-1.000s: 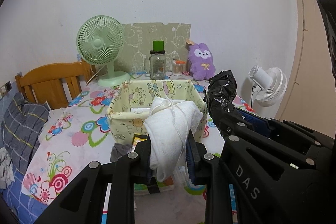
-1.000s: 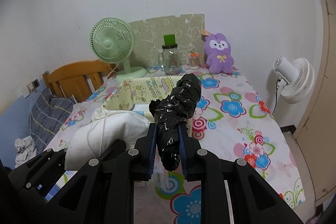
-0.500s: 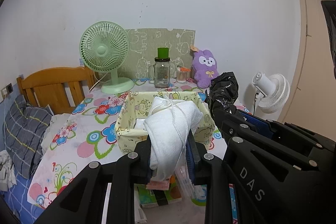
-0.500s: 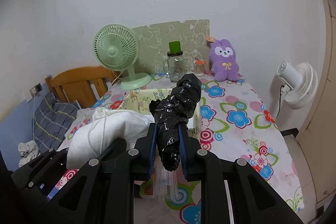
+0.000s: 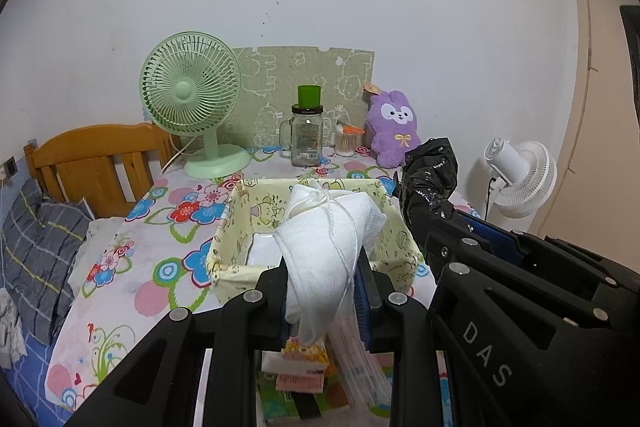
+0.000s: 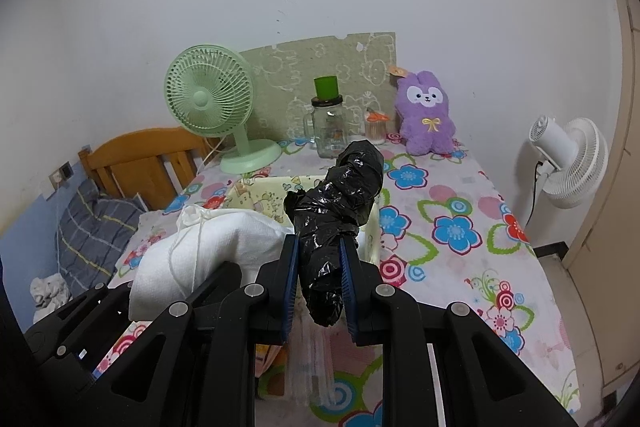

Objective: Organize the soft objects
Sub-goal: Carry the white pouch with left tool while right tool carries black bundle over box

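Observation:
My left gripper (image 5: 326, 291) is shut on a white cloth bundle (image 5: 328, 239) tied with white string, held up in front of a pale yellow fabric basket (image 5: 232, 227) with cartoon prints. The bundle shows again at the lower left of the right wrist view (image 6: 208, 243). My right gripper (image 6: 318, 275) is shut on a rolled black plastic bag (image 6: 340, 203), which sticks up over the basket (image 6: 260, 191). That black bag (image 5: 432, 179) and the right gripper's body appear at the right of the left wrist view. Something white lies in the basket's bottom.
On the flowered tablecloth (image 6: 448, 227) at the back stand a green desk fan (image 5: 192, 103), a glass jar with a green lid (image 5: 306, 135), a small cotton-swab jar (image 5: 346, 143) and a purple plush rabbit (image 5: 394, 127). A white floor fan (image 6: 568, 163) stands right; a wooden headboard (image 5: 100, 159) left. Booklets lie below the grippers.
Both grippers have drawn back and a little up with their loads still held. The basket and the things at the back look farther away and more tabletop shows.

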Demonstrator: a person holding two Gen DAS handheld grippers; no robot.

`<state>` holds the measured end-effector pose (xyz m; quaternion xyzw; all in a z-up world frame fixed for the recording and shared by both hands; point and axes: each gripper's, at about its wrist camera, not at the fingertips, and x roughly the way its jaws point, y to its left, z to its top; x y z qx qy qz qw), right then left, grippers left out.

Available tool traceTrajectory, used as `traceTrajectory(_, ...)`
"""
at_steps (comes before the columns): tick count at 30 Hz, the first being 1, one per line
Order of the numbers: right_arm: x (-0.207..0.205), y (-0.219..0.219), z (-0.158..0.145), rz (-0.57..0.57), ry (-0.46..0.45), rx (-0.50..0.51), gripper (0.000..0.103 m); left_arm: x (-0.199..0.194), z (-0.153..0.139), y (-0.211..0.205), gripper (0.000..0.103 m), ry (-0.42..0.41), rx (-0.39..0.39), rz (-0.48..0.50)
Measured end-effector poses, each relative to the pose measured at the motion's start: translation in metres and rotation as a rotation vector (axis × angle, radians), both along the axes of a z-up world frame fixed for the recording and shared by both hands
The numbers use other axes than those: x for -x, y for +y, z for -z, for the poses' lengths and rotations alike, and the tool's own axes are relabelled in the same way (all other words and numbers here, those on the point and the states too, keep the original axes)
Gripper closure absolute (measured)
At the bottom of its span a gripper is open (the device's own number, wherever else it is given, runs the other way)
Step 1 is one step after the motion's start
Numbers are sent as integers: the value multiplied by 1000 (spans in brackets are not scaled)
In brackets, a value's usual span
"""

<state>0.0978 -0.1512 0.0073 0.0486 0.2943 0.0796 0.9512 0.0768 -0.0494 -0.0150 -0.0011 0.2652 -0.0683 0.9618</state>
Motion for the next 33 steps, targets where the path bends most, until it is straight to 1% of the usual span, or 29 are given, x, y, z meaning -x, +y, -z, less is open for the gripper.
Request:
traceTrajectory(15,-54,8,12,-33,17,-35,80,-53,8,9,79,7,-25,-38)
traceTrajectory(22,-79,14,20,-47,15,-27,80,-77,17,14,78,10,-37,-48)
traceTrajectory(26,-94,15,28,-59,30,-20,80,-93,24,13,78,36,-46,-48)
traceTrajectory(29,-104,15,34,-63,51,-19,80,-105,31,15,78,77,-35,-22)
traceTrajectory(30,-108,14,38,-66,68,-23,80,-108,33,14,77,86,-35,-19)
traceTrajectory(32,-118,11,46,-79,101,-47,80,-115,40,15,72,98,-45,-39)
traceTrajectory(33,-122,10,50,-83,118,-63,80,-119,43,16,72,108,-51,-47)
